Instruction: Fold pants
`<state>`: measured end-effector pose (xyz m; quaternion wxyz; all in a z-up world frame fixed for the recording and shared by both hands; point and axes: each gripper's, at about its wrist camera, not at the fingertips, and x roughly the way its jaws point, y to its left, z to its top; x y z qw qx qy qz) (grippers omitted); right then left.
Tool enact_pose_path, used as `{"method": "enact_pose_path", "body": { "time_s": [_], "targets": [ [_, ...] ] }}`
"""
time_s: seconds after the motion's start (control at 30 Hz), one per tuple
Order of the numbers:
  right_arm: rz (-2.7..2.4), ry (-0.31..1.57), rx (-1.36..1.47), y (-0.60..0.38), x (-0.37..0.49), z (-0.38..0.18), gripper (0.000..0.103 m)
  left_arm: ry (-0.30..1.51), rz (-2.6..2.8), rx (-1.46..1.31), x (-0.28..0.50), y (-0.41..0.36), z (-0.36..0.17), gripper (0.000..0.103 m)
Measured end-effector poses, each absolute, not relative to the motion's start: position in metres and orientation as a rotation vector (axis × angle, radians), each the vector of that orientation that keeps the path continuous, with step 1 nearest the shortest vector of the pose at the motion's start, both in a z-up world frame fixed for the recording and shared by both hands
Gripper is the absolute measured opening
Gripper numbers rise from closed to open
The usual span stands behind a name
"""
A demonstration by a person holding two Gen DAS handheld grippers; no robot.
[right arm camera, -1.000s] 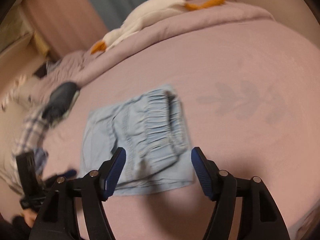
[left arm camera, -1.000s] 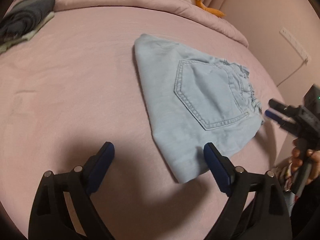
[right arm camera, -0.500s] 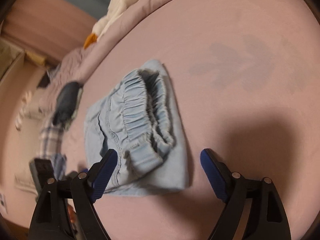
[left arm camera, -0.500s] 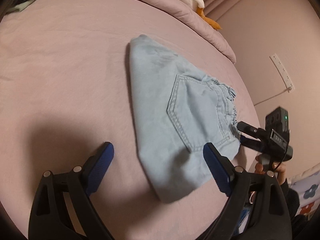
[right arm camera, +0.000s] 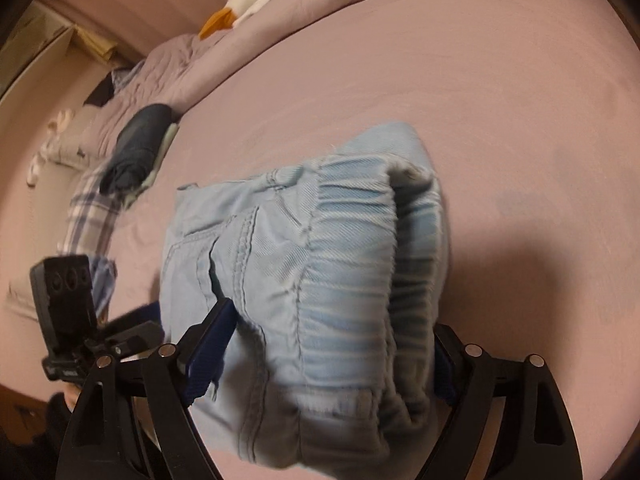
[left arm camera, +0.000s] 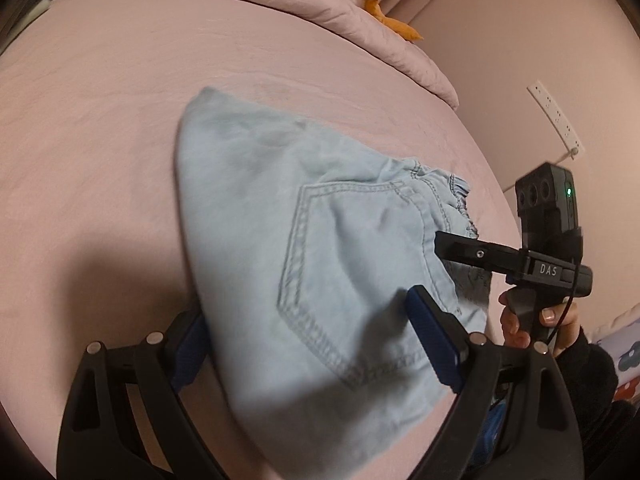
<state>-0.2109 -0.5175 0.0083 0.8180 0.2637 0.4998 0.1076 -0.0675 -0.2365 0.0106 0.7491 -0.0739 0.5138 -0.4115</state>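
**One label legible: "DAS" on the right tool**

White capitals reading "DAS" stand on the black body of the right tool (left arm camera: 456,245), at the right of the left wrist view, just behind its fingers. In the right wrist view, a small label on the left tool (right arm camera: 138,326) at lower left is too blurred to read.

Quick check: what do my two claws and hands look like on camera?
Both claws, left claw and right claw, are black with ribbed blue pads and silver rivets. The right one reads "DAS", carries a green-lit camera box and cable; its hand has a black sleeve.
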Motion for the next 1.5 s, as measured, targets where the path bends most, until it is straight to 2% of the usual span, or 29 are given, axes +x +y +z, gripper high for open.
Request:
{"method": "enact_pose_path", "body": {
  "time_s": [0.43,0.6,0.8,0.87,1.03,1.23,1.5],
  "targets": [
    [0.24,1.03,0.523,-0.511,-0.197,0.009,0.086,1.109,-0.912,-0.141,-0.059,-0.251,0.009,0.089],
    [0.201,0.998,0.514,-0.507,-0.204,0.013,0.08,1.1,-0.874,-0.115,-0.059,-0.253,0.011,0.077],
    [0.171,0.957,0.506,-0.505,-0.215,0.022,0.063,1.079,-0.811,-0.086,-0.064,-0.254,0.017,0.058],
    [0.159,0.932,0.491,-0.502,-0.22,0.029,0.055,1.066,-0.801,-0.081,-0.065,-0.253,0.021,0.048],
    [0.144,0.883,0.439,-0.49,-0.229,0.045,0.046,1.03,-0.797,-0.061,-0.074,-0.25,0.03,0.041],
    [0.136,0.824,0.403,-0.474,-0.238,0.061,0.042,0.998,-0.785,-0.059,-0.086,-0.242,0.042,0.041],
    [0.171,0.79,0.379,-0.454,-0.248,0.074,0.042,0.95,-0.75,-0.034,-0.103,-0.227,0.059,0.041]
  ]
}}
